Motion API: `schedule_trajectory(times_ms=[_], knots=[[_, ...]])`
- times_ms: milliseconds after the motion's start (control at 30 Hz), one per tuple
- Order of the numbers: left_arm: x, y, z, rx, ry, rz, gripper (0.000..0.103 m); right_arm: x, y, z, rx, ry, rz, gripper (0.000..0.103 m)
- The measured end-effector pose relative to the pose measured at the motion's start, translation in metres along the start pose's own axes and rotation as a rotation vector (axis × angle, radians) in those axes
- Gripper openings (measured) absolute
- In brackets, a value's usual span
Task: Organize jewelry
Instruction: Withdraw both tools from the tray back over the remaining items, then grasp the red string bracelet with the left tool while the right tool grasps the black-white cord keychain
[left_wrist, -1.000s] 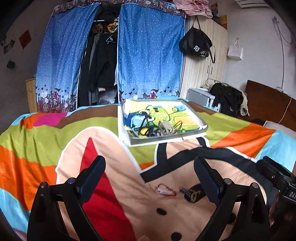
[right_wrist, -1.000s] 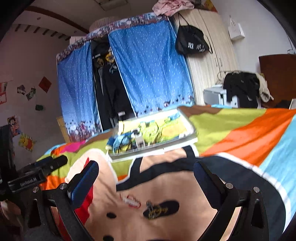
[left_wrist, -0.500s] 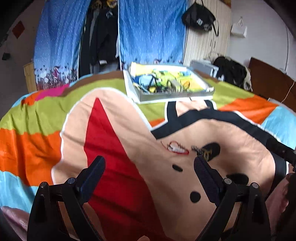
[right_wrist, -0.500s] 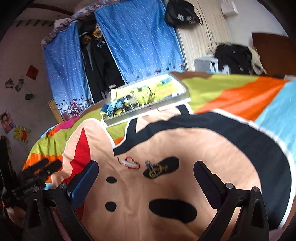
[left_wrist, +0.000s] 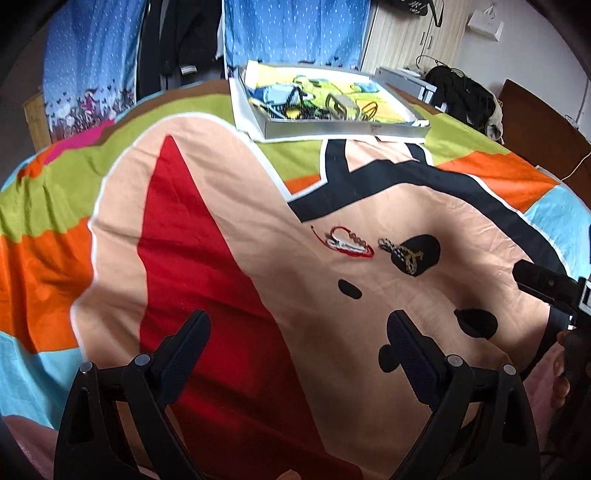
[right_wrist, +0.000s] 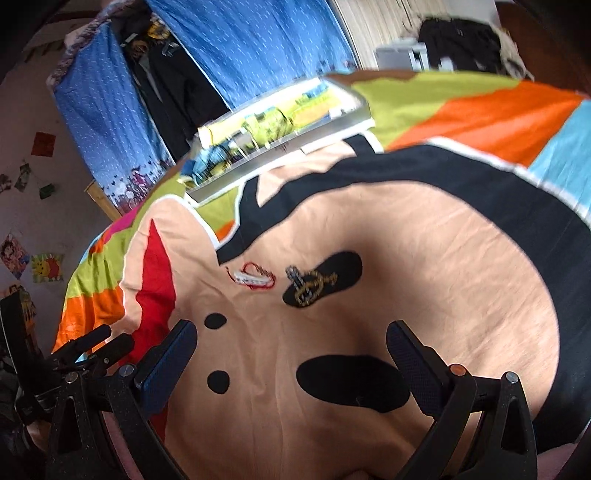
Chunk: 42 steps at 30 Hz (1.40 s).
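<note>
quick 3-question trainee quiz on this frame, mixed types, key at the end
1. True or false: the left gripper holds the red bracelet.
2. Which item lies partly on the black oval print? A) red bracelet B) gold-and-dark chain C) shallow box
3. Fill in: other jewelry already lies in the ____ at the far end of the bedspread.

Key: 1 false, it lies on the bedspread and both grippers, including the right gripper, are open and empty; 2 B; 3 shallow box.

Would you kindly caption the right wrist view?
Open right gripper above red bracelet and gold chain on bedspread.
</note>
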<state>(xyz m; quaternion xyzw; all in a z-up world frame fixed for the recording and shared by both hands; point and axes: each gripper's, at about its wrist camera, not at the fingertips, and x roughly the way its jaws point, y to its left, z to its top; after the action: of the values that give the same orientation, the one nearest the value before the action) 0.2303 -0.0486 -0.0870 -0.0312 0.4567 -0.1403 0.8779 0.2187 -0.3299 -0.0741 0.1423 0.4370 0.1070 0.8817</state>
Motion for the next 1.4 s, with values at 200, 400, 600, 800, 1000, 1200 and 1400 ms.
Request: schedule_trajectory(times_ms=[200,400,600,800,1000,1200,1400], knots=[[0.01,0.007,0.015,-0.014,0.051,-0.065,0.093,0.012,-0.025,0.01,0.106,0.052,0.031,0.103],[0.029,-0.004,0.041,0.132,0.096,-0.15,0.093,0.034,-0.04,0.026,0.134,0.123,0.081,0.103],[0.055,-0.014,0.054,0.245,0.064,-0.209,0.093,0.068,-0.049,0.038,0.149,0.192,0.138,0.103],[0.085,-0.001,0.065,0.164,0.08,-0.287,0.091,0.088,-0.057,0.042,0.223,0.208,0.218,0.099],[0.105,0.005,0.077,0.09,0.107,-0.374,0.058,0.108,-0.069,0.047,0.299,0.239,0.254,0.084],[0.121,-0.003,0.08,0.115,0.133,-0.385,0.047,0.12,-0.077,0.049,0.354,0.254,0.257,0.065],[0.144,-0.002,0.081,0.106,0.179,-0.327,0.036,0.132,-0.07,0.051,0.277,0.269,0.128,0.047]])
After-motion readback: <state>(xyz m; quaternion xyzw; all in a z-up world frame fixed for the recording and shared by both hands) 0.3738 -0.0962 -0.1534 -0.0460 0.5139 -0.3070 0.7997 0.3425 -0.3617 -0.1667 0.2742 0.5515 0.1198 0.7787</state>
